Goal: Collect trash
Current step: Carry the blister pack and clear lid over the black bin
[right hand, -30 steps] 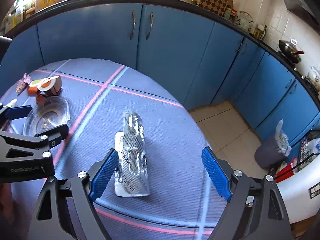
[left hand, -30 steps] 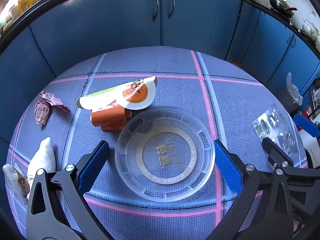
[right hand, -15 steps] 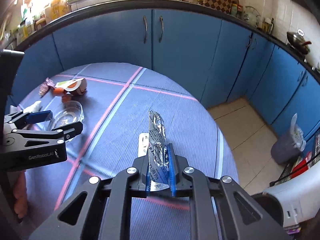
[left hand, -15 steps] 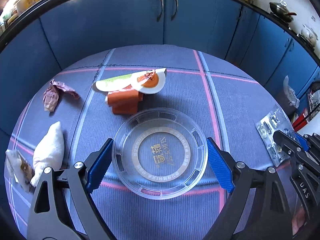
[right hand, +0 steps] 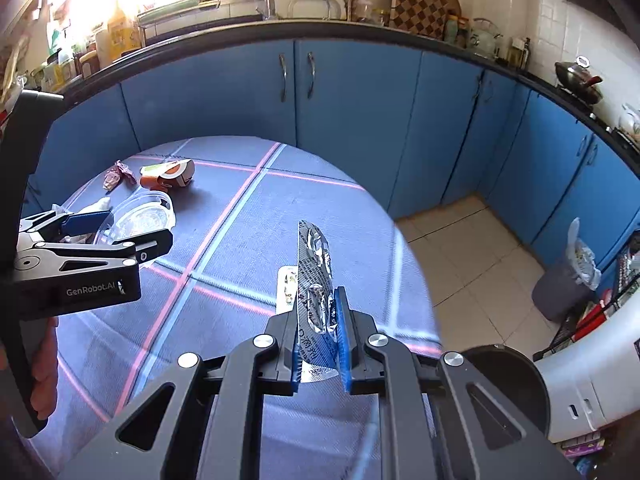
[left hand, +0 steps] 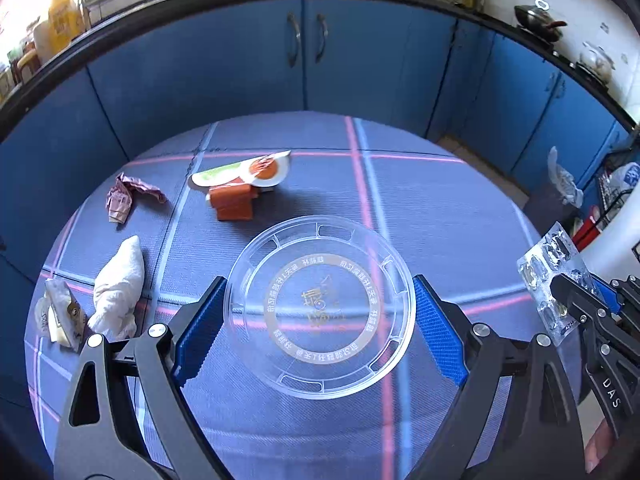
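The right gripper (right hand: 320, 340) is clamped on an empty foil blister pack (right hand: 316, 280), which stands on edge between the blue pads at lower centre of the right wrist view. A second ago these fingers stood wide apart around the pack as it lay on the blue checked tablecloth (right hand: 240, 240); now the pack is raised clear of the cloth, so this piece of trash looks picked up and ready to carry off. A second, white blister strip (right hand: 286, 286) still lies flat on the cloth just behind it.

The left gripper (left hand: 318, 316) holds a clear round plastic lid (left hand: 320, 308) by its rim, one pad touching each side, at centre of the left wrist view. Earlier the lid lay flat with the pads apart from it; now it seems tilted and lifted.

Left on the table, at upper left of that view: an orange cup with a peeled lid (left hand: 238, 192), a crumpled pink wrapper (left hand: 122, 200), a white tissue wad (left hand: 118, 288) and a small torn packet (left hand: 60, 312).

A lined grey bin (right hand: 564, 280) stands on the floor at right, probably the target. The lid's printing is too small to read, and the packet is partly hidden by the gripper's frame.
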{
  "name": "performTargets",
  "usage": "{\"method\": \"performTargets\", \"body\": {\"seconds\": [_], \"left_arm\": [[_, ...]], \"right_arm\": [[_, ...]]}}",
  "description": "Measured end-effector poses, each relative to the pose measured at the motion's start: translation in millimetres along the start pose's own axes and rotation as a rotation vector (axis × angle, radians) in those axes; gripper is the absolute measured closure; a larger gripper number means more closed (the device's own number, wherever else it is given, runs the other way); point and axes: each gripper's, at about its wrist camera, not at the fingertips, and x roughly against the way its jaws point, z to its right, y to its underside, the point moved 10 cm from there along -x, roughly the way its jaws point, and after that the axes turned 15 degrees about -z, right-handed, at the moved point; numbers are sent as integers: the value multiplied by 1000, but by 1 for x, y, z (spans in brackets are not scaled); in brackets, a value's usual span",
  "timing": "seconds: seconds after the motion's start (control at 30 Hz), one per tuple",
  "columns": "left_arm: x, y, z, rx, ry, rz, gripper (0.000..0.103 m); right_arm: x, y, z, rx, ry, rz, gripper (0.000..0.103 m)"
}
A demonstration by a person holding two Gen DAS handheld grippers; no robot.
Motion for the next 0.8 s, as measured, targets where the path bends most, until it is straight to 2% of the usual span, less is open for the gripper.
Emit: {"method": "performTargets", "body": {"seconds": [0.43, 0.8], "left_arm": [[47, 14, 54, -90, 3, 63, 15], [70, 25, 92, -158, 1, 96, 15]], "right_arm": [[52, 31, 33, -38, 41, 52, 89], [77, 50, 60, -74, 70, 85, 89]]}}
